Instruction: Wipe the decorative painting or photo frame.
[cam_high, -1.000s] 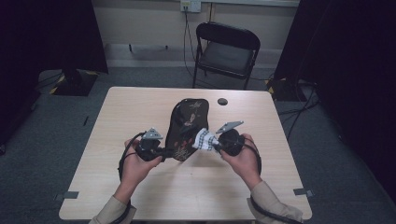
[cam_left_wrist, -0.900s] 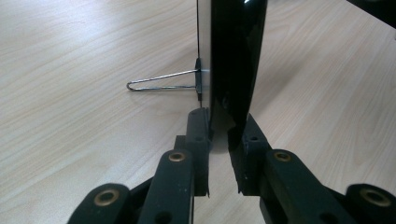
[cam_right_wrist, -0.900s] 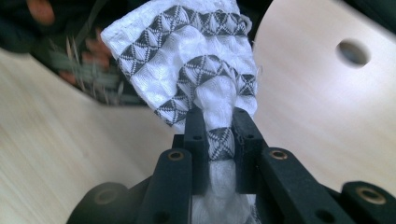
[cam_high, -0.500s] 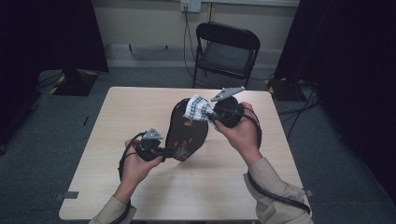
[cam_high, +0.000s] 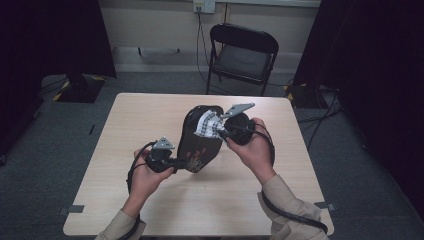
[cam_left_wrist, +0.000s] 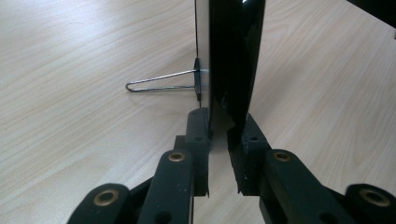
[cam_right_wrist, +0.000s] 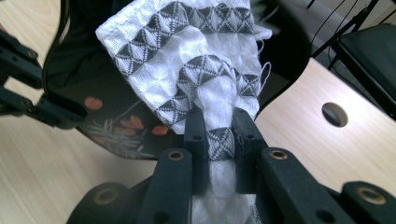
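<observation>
A black oval lacquered plate with red flowers stands on edge on the table. My left gripper is shut on its lower left rim. In the left gripper view the jaws clamp the glossy plate edge, and a wire stand leg sticks out from its back. My right gripper is shut on a white cloth with grey triangles, held against the plate's upper right. In the right gripper view the cloth bunches between the jaws over the plate's flowered face.
The light wooden table has a round cable hole near its far edge. A black folding chair stands behind the table. Cables trail from both grippers down past the person's sleeves.
My right gripper has risen with the cloth from the plate's lower right side to its upper edge. The left gripper and the plate have stayed in place.
</observation>
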